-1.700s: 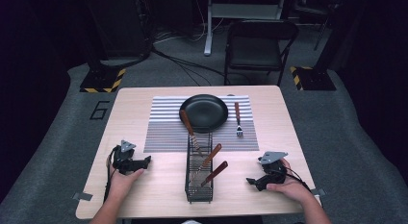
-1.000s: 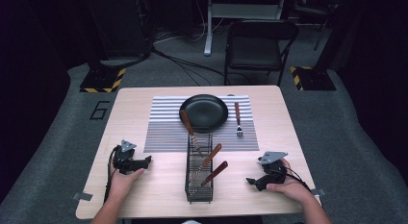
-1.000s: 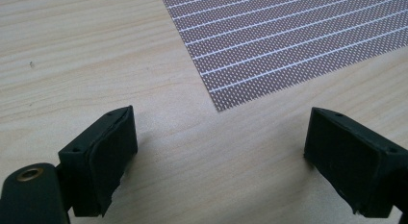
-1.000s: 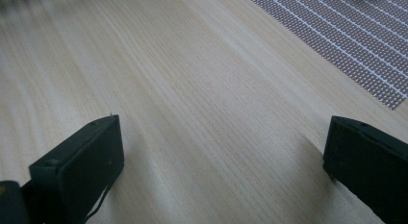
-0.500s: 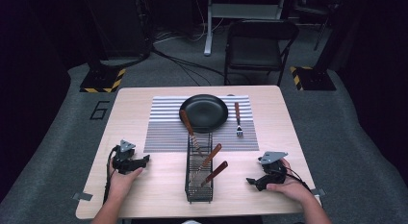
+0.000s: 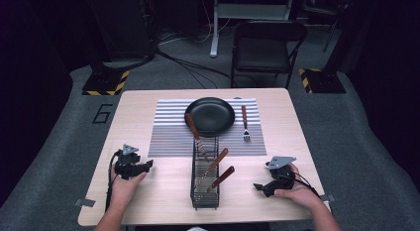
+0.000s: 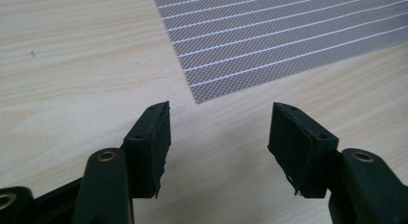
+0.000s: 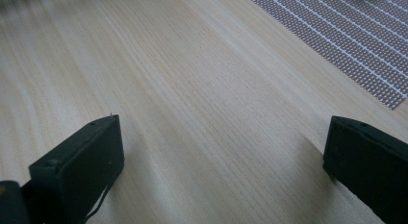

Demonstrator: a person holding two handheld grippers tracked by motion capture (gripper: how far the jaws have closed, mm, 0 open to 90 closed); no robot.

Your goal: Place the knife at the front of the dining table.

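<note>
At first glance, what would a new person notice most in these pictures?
The black plate on the striped placemat at the table's middle stands out, with a fork lying to its right. Nearer the person, a wire rack holds wooden-handled cutlery. The left gripper and right gripper rest open at either side.

Dark room, grey carpet (image 6: 346, 122), black chair (image 6: 265, 50) behind table (image 6: 133, 112).

Table (image 6: 148, 119) lit, surroundings dark, perhaps slightly soft

Table (image 6: 148, 117) pale matt wood grain; placemat (image 6: 168, 137) grey woven mesh, striped; pan (image 6: 210, 116) black, slight sheen; rack (image 6: 205, 179) dark wire; utensil handles (image 6: 218, 161) brown wood.
</note>
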